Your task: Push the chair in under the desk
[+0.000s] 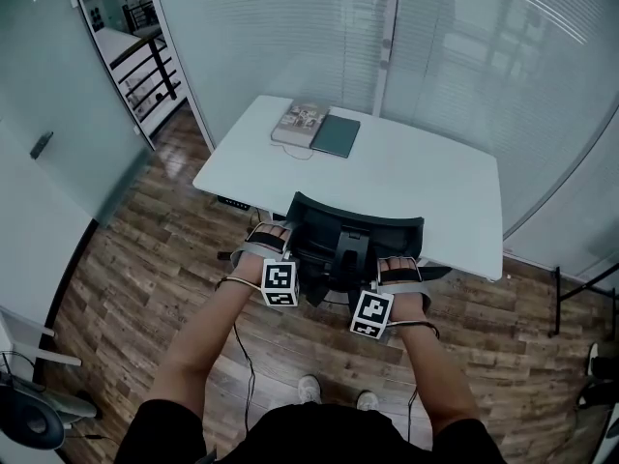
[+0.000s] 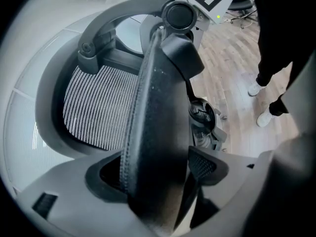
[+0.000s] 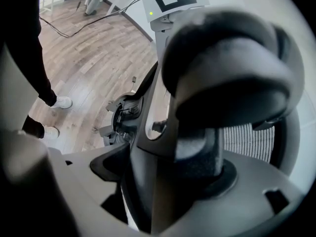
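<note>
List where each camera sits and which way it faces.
Head view: on the person's head, steeply down at office chair and desk; forearms, left claw, right claw show.
Left gripper view: on the left claw, along its jaws at the chair's backrest edge; the person's shoes show.
Right gripper view: on the right claw, same backrest from the other side; shoes too.
Shared: all three see the chair.

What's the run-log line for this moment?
task: push chair under desk | left gripper: shut on chair back | right gripper: shut on chair back | chair: backrest at desk's near edge
</note>
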Tool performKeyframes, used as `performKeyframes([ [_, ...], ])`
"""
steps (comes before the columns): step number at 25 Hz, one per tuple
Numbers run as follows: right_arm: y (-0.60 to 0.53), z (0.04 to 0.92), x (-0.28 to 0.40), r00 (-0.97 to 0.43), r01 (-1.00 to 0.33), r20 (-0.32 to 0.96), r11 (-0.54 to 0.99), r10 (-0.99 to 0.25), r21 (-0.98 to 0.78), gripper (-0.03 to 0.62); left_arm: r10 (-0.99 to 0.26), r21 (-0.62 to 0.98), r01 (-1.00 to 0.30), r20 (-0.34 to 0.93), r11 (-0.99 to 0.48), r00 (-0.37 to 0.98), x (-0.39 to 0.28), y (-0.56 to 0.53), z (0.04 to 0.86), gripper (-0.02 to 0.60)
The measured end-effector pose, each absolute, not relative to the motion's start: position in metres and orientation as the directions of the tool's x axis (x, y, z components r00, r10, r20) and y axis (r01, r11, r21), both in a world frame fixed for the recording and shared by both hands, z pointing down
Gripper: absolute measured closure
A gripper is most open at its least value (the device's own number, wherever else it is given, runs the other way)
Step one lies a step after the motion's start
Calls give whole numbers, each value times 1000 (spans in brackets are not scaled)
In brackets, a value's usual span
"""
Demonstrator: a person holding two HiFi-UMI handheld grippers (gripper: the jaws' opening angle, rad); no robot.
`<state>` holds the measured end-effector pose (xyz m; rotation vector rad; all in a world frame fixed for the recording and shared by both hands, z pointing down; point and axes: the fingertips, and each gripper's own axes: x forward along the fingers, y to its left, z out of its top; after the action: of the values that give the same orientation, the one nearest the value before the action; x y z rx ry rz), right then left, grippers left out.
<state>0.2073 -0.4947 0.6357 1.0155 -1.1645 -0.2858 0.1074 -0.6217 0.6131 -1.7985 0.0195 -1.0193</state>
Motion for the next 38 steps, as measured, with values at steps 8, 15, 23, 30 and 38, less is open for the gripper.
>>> performKeyframes([
  [8,-508,635,212,431,-312,624,541,-652,781,194,-433,-771,436,627,-465,647,113,-636,612,198],
  [15,-516,631,216,435,-334,627,531,-646,779,194,-431,-771,440,628,-461,648,116,-644,612,198],
  [23,-526,635,222,449,-334,622,525,-642,783,195,-423,-773,441,624,-455,657,124,-655,612,198],
  [30,-537,626,225,455,-356,625,514,-634,780,195,-425,-782,430,612,-452,667,131,-669,610,198],
  [38,-557,632,225,480,-347,618,512,-623,786,186,-416,-790,417,599,-450,685,138,-694,608,198],
])
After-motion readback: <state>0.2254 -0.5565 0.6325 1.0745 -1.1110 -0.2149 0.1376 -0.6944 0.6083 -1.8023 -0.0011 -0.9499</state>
